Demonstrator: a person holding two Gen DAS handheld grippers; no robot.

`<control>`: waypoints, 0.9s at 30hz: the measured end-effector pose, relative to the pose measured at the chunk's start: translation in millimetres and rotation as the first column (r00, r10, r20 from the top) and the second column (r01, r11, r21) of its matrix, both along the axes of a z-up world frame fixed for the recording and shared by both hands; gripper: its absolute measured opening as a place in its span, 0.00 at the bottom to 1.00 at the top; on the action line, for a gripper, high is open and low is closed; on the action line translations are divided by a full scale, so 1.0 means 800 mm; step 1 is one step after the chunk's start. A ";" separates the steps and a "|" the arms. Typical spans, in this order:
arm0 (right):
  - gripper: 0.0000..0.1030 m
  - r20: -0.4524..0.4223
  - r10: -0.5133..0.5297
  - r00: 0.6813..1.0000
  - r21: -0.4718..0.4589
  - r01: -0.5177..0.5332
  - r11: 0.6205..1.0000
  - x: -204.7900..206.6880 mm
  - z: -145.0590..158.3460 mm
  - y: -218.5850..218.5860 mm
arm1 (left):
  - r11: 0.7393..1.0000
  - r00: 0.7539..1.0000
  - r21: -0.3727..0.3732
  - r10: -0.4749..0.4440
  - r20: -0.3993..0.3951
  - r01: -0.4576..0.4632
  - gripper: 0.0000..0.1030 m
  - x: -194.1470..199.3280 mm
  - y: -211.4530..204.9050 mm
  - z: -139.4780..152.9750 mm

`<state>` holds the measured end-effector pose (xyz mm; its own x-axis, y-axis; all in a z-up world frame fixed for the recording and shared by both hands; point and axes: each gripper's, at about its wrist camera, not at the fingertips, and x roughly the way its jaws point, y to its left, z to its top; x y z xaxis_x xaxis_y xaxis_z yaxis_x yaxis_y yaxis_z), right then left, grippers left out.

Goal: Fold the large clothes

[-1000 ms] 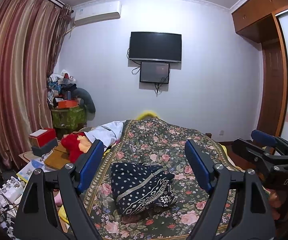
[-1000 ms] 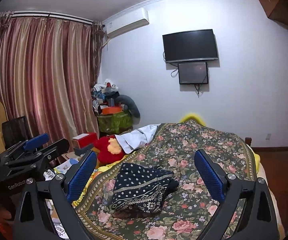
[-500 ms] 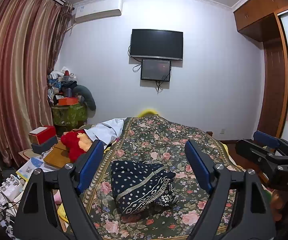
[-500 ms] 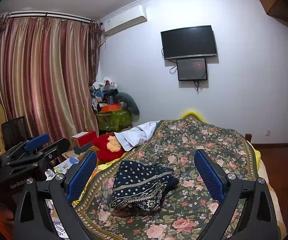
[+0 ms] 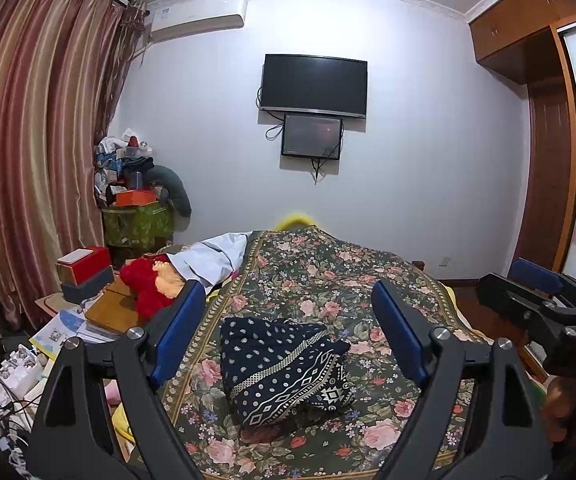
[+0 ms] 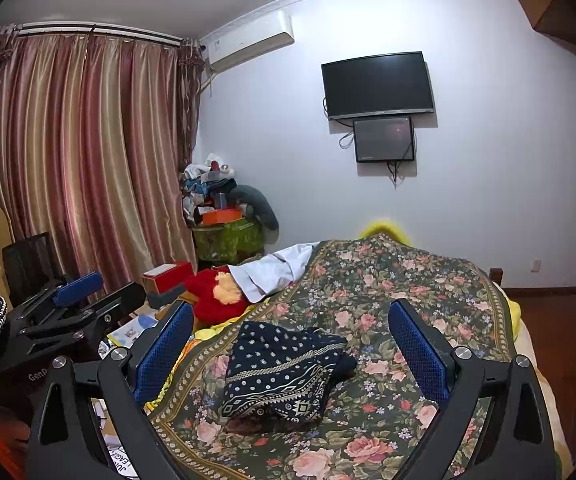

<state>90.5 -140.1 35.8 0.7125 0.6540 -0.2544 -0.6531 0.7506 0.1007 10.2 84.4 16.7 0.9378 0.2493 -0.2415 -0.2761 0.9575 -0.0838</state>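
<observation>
On the flowery bedspread (image 5: 320,280), a dark dotted garment (image 5: 283,368) is seen bunched in a rough pile, while the left gripper (image 5: 288,336) and right gripper (image 6: 292,348) are held spread wide above it, nothing pinched.

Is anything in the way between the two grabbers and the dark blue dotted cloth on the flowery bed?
Nothing visible: both open grippers, left and right, face the navy patterned garment directly.
</observation>
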 end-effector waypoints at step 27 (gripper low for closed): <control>0.95 0.001 -0.004 1.000 0.001 0.004 1.000 0.002 0.001 -0.003 | 1.000 1.000 -0.016 -0.014 0.007 0.014 0.92 0.005 0.002 -0.007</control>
